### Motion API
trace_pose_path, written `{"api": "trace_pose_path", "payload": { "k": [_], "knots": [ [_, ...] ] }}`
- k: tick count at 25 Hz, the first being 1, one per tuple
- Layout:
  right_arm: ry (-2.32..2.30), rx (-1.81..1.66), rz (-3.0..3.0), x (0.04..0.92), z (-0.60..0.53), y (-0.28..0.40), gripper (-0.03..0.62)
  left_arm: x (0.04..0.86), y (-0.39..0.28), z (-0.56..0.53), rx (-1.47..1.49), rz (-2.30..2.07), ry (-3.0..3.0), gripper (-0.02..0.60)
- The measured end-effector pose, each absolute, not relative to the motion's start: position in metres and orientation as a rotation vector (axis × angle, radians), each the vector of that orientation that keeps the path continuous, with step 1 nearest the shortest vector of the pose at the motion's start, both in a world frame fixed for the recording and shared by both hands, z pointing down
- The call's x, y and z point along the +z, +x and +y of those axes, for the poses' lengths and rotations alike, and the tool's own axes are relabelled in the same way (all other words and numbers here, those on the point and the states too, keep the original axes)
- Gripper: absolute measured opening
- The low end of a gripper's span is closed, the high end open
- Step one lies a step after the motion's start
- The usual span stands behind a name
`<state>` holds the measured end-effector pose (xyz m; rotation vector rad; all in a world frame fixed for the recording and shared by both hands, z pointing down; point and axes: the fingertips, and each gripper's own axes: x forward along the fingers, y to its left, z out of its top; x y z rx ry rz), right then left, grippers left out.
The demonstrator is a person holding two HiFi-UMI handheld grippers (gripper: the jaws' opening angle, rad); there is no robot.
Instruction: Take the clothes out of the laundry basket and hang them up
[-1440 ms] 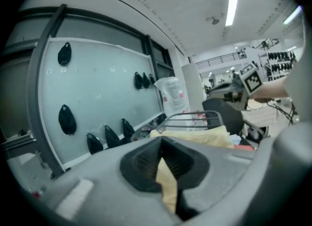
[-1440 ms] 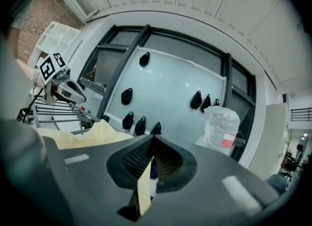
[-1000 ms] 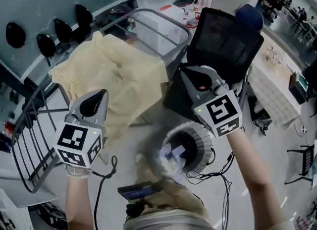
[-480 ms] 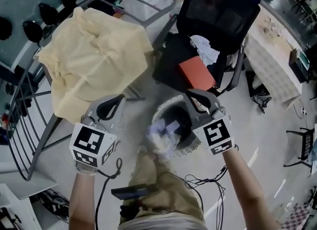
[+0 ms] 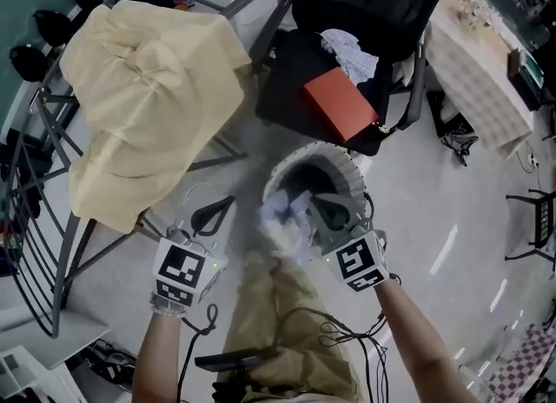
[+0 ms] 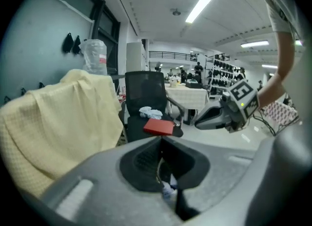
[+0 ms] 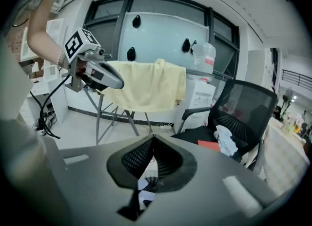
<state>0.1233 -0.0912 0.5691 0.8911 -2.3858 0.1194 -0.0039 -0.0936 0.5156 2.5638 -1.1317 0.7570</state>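
One crumpled bundle of clothes [image 5: 282,223], pale with blue markings, heaped at the mouth of the round white laundry basket [image 5: 337,156] on the floor in front of the person; a loose heap, no long axis to be made out. Right gripper [image 5: 321,204]: over the basket's mouth, just beside the bundle on its right, jaws closed tip to tip with nothing between them; pale cloth shows below the tips in the right gripper view. Left gripper [image 5: 224,206]: outside the rim, to the bundle's left, jaws likewise closed and empty. The bundle lies between the two and below them; the right is judged the nearer, and either must part its jaws before taking hold. Beyond: one yellow cloth [image 5: 148,89] draped over a metal drying rack [image 5: 52,175], upper left; one black office chair [image 5: 287,89] carrying a flat red item [image 5: 339,102] and a white crumpled cloth [image 5: 347,49].
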Motion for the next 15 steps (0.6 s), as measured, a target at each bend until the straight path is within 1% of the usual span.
{"api": "trace_pose_path", "payload": {
  "k": [5,11,13,14,15],
  "knots": [
    [0.881,0.234,-2.302,0.639,-0.058,0.126,0.003,0.572,0.001,-0.074,0.796,-1.006,2.561,-0.005],
    [0.739,0.278,-2.181,0.731,-0.006,0.116,0.006,0.645,0.011,-0.044,0.881,-0.850,2.542,-0.005],
    [0.657,0.272,-2.150,0.758,0.012,0.112,0.011,0.668,0.012,-0.036,0.896,-0.807,2.513,0.031],
    [0.610,0.265,-2.139,0.770,0.020,0.110,0.028,0.679,0.013,-0.033,0.902,-0.793,2.496,0.055],
    [0.563,0.256,-2.127,0.783,0.029,0.109,0.060,0.690,0.014,-0.031,0.907,-0.785,2.481,0.063]
  ]
}}
